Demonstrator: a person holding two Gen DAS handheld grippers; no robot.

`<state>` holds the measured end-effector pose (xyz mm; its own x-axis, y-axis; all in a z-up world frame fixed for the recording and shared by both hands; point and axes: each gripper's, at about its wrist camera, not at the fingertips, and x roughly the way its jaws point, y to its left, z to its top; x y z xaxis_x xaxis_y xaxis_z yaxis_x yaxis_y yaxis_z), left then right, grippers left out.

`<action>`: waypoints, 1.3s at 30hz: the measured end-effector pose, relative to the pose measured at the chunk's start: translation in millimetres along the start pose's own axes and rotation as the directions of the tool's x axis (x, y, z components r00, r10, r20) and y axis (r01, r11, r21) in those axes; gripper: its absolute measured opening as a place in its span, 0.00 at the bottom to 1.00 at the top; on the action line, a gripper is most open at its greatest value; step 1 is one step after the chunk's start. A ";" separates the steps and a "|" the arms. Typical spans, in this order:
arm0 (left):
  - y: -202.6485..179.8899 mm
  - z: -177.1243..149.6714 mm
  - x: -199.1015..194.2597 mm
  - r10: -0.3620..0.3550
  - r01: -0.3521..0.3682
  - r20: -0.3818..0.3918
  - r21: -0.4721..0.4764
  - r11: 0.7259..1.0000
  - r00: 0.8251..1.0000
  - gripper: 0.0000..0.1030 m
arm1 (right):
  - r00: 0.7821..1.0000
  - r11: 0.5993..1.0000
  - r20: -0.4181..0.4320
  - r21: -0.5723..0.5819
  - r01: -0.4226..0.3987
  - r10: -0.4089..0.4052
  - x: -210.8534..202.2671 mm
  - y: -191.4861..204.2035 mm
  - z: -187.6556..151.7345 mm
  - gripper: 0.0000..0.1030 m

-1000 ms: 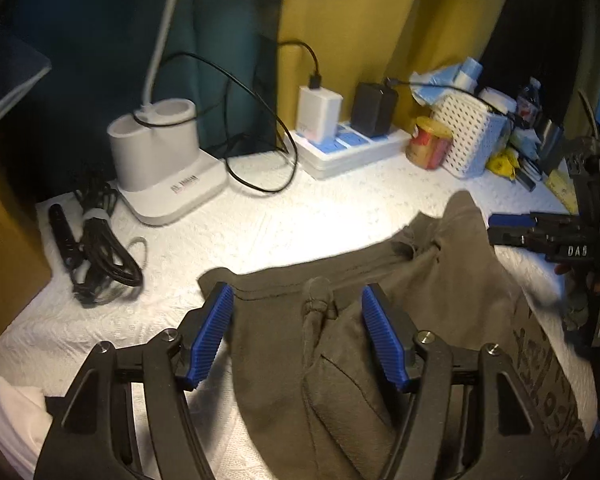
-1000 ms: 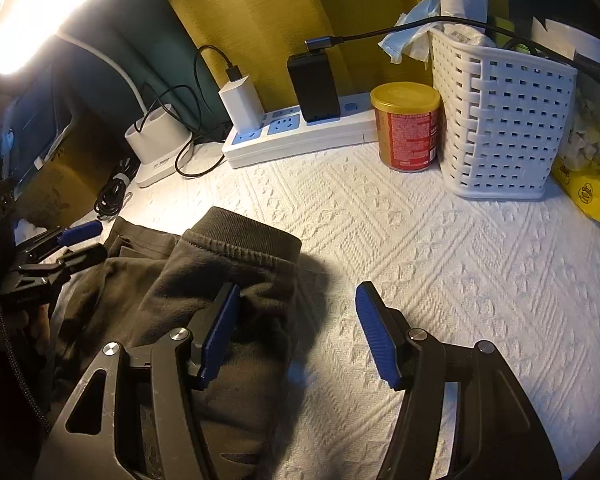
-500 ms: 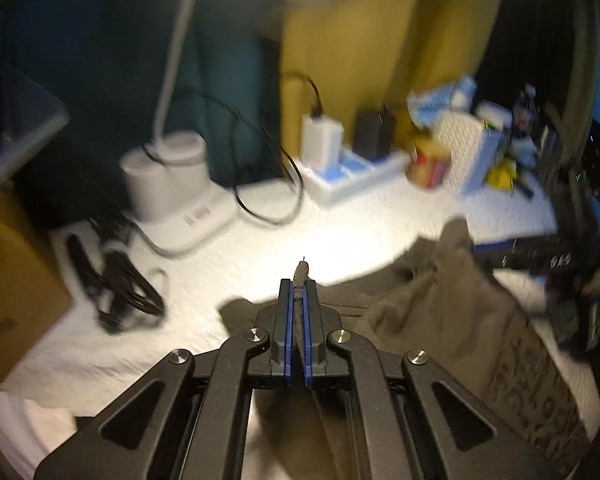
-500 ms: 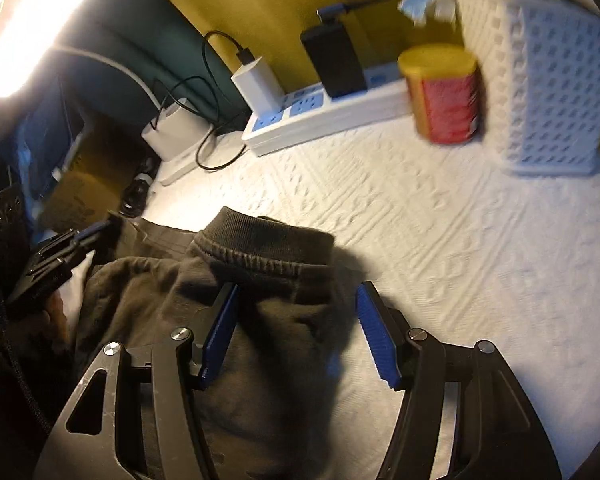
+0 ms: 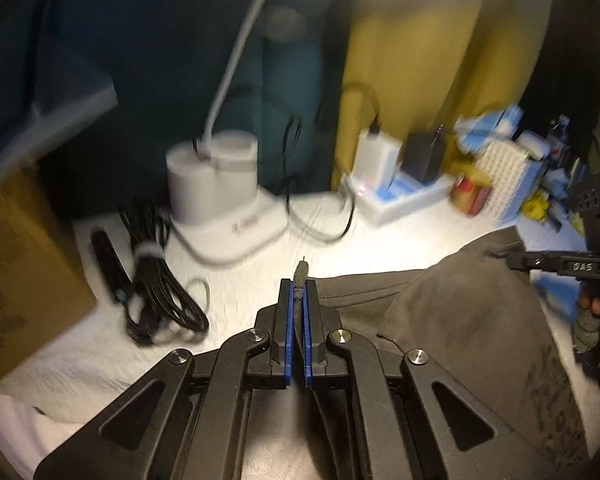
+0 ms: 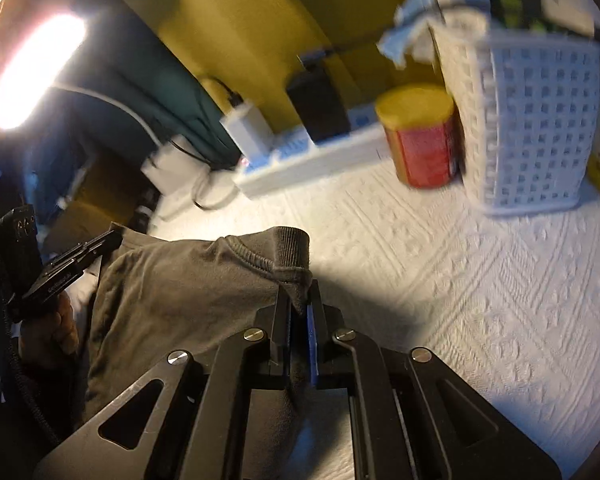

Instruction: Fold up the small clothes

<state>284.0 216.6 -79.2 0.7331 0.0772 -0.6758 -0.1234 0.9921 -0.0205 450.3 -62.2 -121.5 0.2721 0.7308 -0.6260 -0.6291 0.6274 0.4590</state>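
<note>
I have both tongs pinched tight on the olive garment [image 6: 172, 300], which lies mid-desk on the white cloth [image 6: 480, 300]. My left gripper [image 5: 299, 292] nips its drawstring edge, my right gripper [image 6: 299, 308] its ribbed cuff, so I can lift both ends together for a fold.

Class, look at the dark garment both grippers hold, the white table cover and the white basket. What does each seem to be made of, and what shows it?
Garment: soft matte knit, likely cotton fleece; ribbed cuff, limp folds.
Table cover: white textile, seemingly embossed or woven; raised pattern.
Basket: rigid white plastic, probably moulded; regular grid of holes.
</note>
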 end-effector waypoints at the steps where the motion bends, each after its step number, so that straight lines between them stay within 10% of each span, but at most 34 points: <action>1: 1.2 -2.7 6.0 0.002 -0.003 -0.022 -0.005 1.000 1.000 0.02 | 1.000 1.000 -0.008 -0.005 0.015 -0.015 4.3 0.1 -1.0 0.07; 10: 5.2 -8.3 -0.7 0.062 -0.065 -0.063 -0.049 0.997 0.996 0.12 | 0.993 0.992 -0.040 -0.056 0.112 -0.114 18.3 7.5 -3.5 0.09; 15: 1.7 -15.3 -24.5 0.018 -0.020 -0.030 -0.085 0.996 0.999 0.69 | 0.981 0.979 -0.022 -0.081 0.188 -0.191 14.6 15.0 -5.1 0.25; 36: -73.2 -92.2 -88.4 -0.217 0.215 -0.142 -0.032 0.976 0.966 0.68 | 0.980 0.976 0.010 -0.088 0.199 -0.199 -52.6 38.5 -63.6 0.27; 39: -81.5 -108.9 -86.7 -0.243 0.242 -0.186 -0.028 0.970 0.952 0.41 | 0.981 0.976 0.002 -0.096 0.194 -0.194 -61.3 44.3 -78.6 0.27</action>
<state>157.7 118.4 -99.2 0.6032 -0.1857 -0.7757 0.0386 0.9782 -0.2042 348.4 -100.3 -112.3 0.3907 0.5956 -0.7019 -0.6315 0.7282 0.2664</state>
